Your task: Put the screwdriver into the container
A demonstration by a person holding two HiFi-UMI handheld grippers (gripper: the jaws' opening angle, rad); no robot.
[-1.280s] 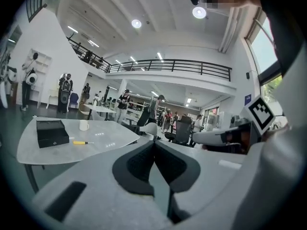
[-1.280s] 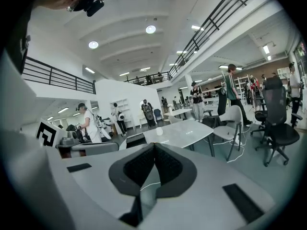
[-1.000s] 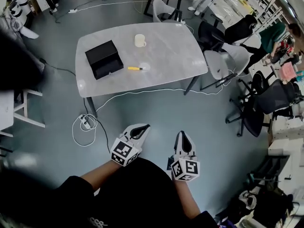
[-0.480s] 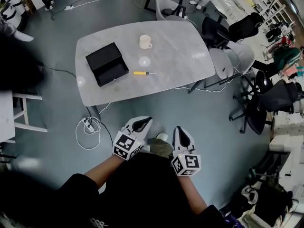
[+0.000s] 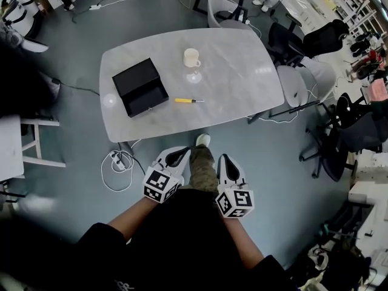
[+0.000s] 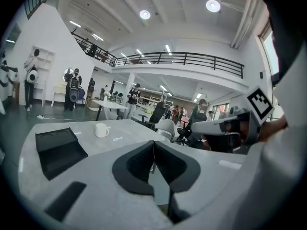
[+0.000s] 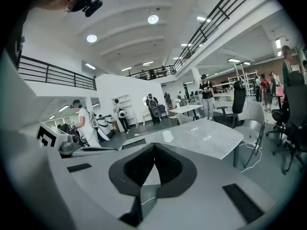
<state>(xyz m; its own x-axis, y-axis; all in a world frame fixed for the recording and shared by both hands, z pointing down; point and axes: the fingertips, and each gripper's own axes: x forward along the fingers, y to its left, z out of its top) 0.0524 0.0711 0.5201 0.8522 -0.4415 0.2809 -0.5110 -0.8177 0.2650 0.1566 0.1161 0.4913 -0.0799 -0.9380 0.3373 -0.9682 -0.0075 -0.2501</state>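
A screwdriver with a yellow handle lies on the grey table, just right of the open black container. My two grippers hang side by side short of the table's near edge, held low in front of the person's body. The left gripper is shut with nothing in it, and so is the right gripper. In the left gripper view the shut left gripper points at the table, with the container at left. The right gripper also faces the table. Neither gripper view shows the screwdriver.
A white mug stands behind the screwdriver, also seen as the mug. The person's leg and shoe are between the grippers. A power strip and white cable lie on the floor. Office chairs crowd the table's right end.
The person has walked toward the table, which now sits lower and nearer in the head view. A leg has stepped forward between the grippers. Both grippers stay shut.
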